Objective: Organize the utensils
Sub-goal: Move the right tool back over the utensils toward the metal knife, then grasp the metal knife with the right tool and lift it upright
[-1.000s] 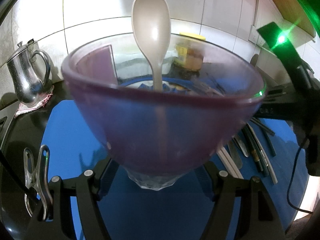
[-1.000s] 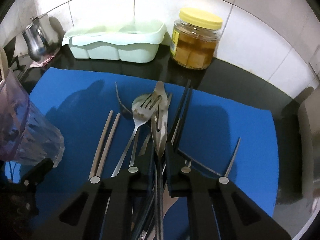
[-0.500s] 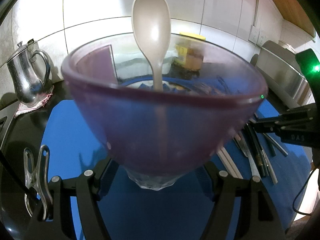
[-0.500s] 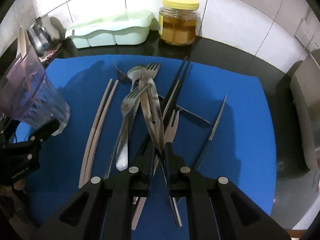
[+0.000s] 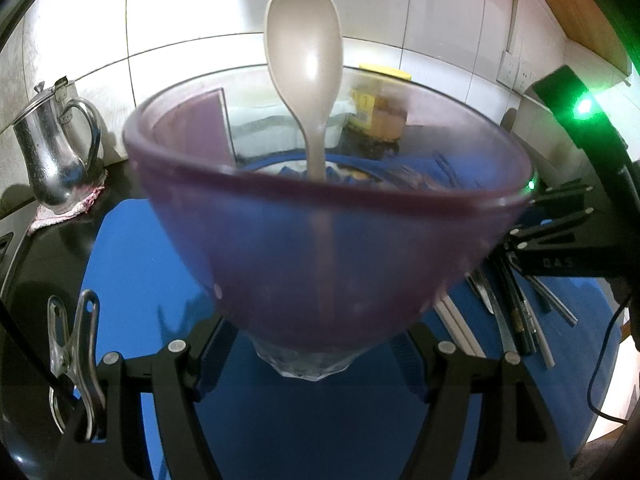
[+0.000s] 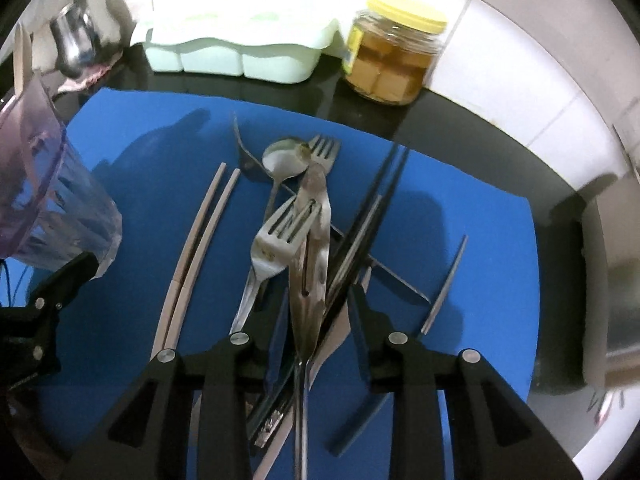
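Bench (image 6: 460, 120): dark and glossy, set against a white tiled wall.
Mat (image 6: 460, 208): blue, spread over the bench, carrying the loose utensils.
Tray (image 6: 236, 56): pale green, with compartments, at the wall behind the mat.
Jar (image 6: 394, 54): glass with a yellow lid, just right of the tray, yellowish cubes inside.
Jug (image 5: 56, 152): shiny steel, on a cloth at the mat's far left corner.
Cup (image 5: 328, 216): purple see-through tumbler, upright at the mat's left edge, filling the left wrist view.
Left tongs (image 5: 310, 354): closed on the cup's clear foot, one finger at each side.
Spoon (image 5: 306, 56): beige plastic, standing in the cup with its bowl above the rim.
Right tongs (image 6: 312, 320): pointing steeply down over the utensil pile. The jaws have just been opening and now stand narrowly apart; a steel handle lies in the gap, and the pads do not press on it.
Pile (image 6: 308, 248): forks, a metal spoon, knives and dark chopsticks, crossed over one another mid-mat.
Beige chopsticks (image 6: 204, 248): a pair side by side, left of the pile.
Grey chopstick (image 6: 446, 280): lying alone, right of the pile.
Clip (image 5: 74, 356): metal, at the left wrist view's lower left.
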`<state>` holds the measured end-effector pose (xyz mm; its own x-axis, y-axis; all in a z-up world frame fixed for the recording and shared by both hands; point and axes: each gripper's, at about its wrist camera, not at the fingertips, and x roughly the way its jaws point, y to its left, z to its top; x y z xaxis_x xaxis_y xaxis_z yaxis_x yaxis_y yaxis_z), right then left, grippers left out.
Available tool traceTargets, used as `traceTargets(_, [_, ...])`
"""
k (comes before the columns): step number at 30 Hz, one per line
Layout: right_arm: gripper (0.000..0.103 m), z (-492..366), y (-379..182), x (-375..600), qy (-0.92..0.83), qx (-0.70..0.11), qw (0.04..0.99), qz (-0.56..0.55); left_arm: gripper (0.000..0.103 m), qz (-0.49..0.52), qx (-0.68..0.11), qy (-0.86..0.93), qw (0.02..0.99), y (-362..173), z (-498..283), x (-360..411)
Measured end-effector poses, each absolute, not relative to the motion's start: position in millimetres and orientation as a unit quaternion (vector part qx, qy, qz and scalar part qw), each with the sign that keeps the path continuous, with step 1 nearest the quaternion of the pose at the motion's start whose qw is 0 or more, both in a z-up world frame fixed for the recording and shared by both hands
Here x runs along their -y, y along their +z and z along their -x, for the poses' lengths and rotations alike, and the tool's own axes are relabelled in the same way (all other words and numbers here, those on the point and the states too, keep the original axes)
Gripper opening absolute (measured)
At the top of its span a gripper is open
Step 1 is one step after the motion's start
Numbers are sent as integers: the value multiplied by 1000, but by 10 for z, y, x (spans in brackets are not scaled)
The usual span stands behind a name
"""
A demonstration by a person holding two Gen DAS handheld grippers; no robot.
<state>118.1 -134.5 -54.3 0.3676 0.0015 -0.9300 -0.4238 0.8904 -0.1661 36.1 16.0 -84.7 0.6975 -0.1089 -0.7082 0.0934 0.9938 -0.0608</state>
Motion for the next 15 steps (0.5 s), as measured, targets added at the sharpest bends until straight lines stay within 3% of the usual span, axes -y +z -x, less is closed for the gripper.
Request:
traceTargets(3, [19, -1179, -523, 1316, 138, -545, 801, 207, 75, 10, -385, -55, 921, -846, -365, -165])
traceTargets(15, [19, -1044, -312, 1634, 138, -549, 811, 152, 75, 7, -386, -53, 921, -845, -321, -127])
